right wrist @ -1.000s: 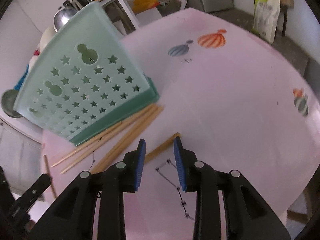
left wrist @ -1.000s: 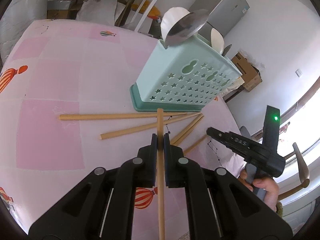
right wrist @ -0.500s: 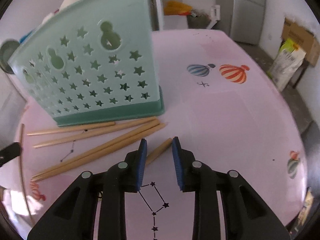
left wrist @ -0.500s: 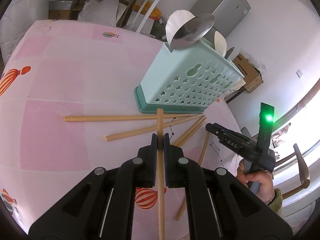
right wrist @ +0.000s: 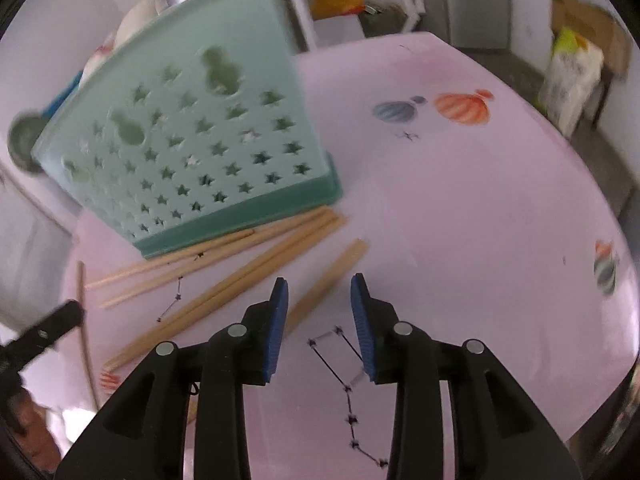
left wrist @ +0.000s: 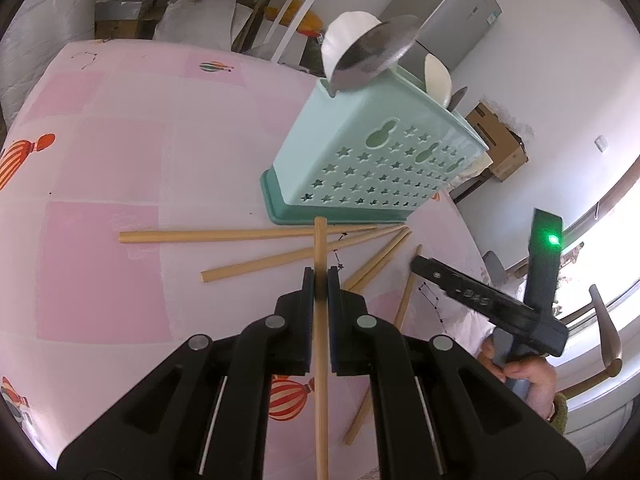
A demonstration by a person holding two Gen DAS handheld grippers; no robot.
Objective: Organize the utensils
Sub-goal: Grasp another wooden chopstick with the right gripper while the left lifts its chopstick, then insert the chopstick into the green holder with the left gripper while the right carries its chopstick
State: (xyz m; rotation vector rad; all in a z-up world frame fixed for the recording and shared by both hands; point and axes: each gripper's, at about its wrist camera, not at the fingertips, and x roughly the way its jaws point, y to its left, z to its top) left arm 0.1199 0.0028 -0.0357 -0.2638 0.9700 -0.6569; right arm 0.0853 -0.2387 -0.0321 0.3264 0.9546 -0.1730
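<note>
The left gripper (left wrist: 320,280) clamps its fingers on one chopstick (left wrist: 321,352) above the bench (left wrist: 100,160). Loose chopsticks (right wrist: 224,280) lie before the mint caddy (left wrist: 384,160). The right gripper (right wrist: 319,312) is opening over another chopstick (right wrist: 320,284), apparently not touching it.

Daylight is pouring through the window (left wrist: 608,248) at right, white walls (left wrist: 552,80) are enclosing a grey fridge (left wrist: 452,12), a cardboard box (left wrist: 500,140) and a white-framed table (left wrist: 288,4).
</note>
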